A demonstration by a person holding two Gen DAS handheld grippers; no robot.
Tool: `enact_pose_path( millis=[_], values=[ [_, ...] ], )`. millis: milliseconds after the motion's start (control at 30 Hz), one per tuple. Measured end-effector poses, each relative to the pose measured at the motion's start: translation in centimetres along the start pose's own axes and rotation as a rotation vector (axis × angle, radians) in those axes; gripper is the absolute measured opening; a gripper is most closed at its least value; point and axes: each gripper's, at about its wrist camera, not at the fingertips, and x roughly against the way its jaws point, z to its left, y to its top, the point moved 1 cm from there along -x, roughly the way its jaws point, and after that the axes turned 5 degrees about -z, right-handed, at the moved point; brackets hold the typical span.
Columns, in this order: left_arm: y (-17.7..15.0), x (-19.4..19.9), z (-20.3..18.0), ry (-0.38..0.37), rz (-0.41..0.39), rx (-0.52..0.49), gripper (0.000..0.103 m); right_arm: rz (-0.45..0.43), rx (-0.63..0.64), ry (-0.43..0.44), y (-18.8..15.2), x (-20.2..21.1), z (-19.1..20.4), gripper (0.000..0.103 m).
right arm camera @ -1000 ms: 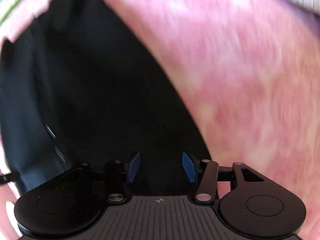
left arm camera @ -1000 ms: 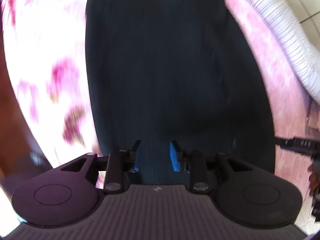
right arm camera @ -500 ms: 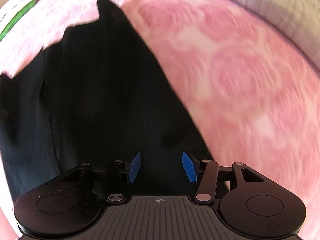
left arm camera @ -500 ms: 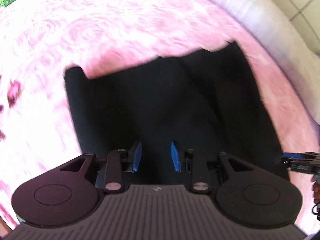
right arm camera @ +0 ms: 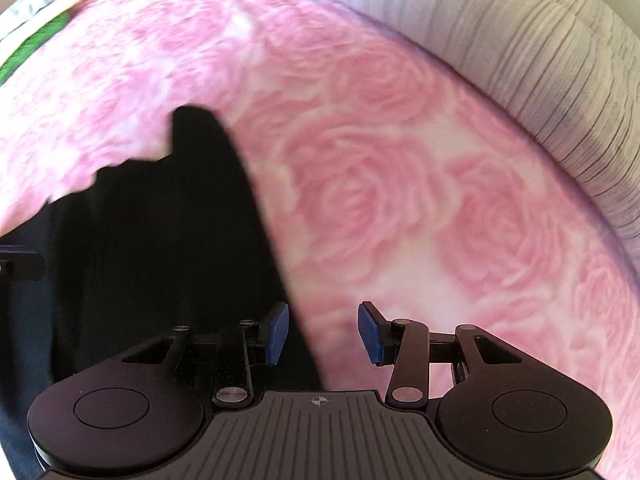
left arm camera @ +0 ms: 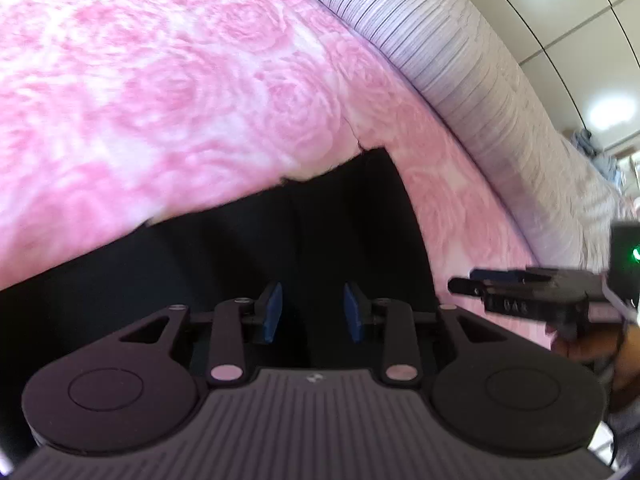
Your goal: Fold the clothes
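Observation:
A black garment (left arm camera: 248,264) lies flat on a pink rose-patterned bedspread (left arm camera: 160,92). My left gripper (left arm camera: 313,312) hovers over the garment near its far edge, blue pads apart and opening slightly, with nothing pressed between them. In the right wrist view the garment (right arm camera: 160,240) fills the lower left and ends in a pointed corner. My right gripper (right arm camera: 323,334) straddles its right edge, left pad over black cloth, right pad over the bedspread (right arm camera: 400,200). Its jaws are closing and grip nothing. The right gripper (left arm camera: 460,282) also shows at the right of the left wrist view.
A pale ribbed cushion or bed edge (left arm camera: 460,72) curves along the far side of the bedspread, also visible as the ribbed edge (right arm camera: 520,60). Green and white items (right arm camera: 36,36) lie at the far left corner. A hand (left arm camera: 592,344) holds the right gripper.
Both grippers have swept along the black garment toward its far end, so its end edge and corner now lie close ahead. The right gripper's pads stand slightly closer together.

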Motion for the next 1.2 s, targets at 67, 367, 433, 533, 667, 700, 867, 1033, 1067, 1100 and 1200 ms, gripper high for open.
enact_pose_path(
  millis=[67, 367, 433, 533, 667, 700, 867, 1033, 1067, 1100, 1200],
  values=[
    [0.3, -1.9, -0.8, 0.028, 0.011, -0.004, 0.029, -0.008, -0.011, 0.003, 0.5, -0.2, -0.9, 0.043],
    [-0.5, 0.5, -2.5, -0.077, -0.155, -0.01, 0.0, -0.017, -0.088, 0.007, -0.4, -0.4, -3.0, 0.043],
    [-1.4, 1.0, -2.4, -0.02, -0.209, -0.063, 0.0, -0.015, -0.099, 0.009, -0.8, -0.6, -3.1, 0.043],
    [-2.5, 0.0, -0.1, 0.104, -0.168, -0.031, 0.0, -0.002, -0.092, 0.014, -1.0, -1.4, -2.9, 0.043],
    [-2.6, 0.6, 2.7, 0.046, -0.158, 0.129, 0.001, 0.007, -0.074, 0.021, -1.0, -2.5, -2.4, 0.043],
    [-2.5, 2.0, 2.9, 0.033, -0.201, 0.13, 0.004, 0.003, -0.075, 0.024, -0.9, -2.6, -2.4, 0.043],
    [-5.4, 10.2, 7.5, 0.124, -0.313, 0.241, 0.032, -0.021, -0.114, 0.085, -0.5, -2.4, -3.5, 0.044],
    [-10.0, 13.8, 14.7, 0.24, -0.254, 0.443, 0.037, -0.056, -0.185, 0.23, 0.3, -2.1, -4.6, 0.044],
    [-10.6, 13.8, 15.9, 0.231, -0.246, 0.493, 0.037, -0.064, -0.201, 0.263, 0.4, -2.1, -4.7, 0.044],
    [-10.9, 13.6, 16.5, 0.195, -0.247, 0.529, 0.037, -0.071, -0.216, 0.288, 0.6, -2.2, -4.8, 0.044],
    [-11.6, 13.6, 17.1, 0.114, -0.264, 0.6, 0.037, -0.089, -0.259, 0.337, 1.1, -3.0, -4.6, 0.045]
  ],
)
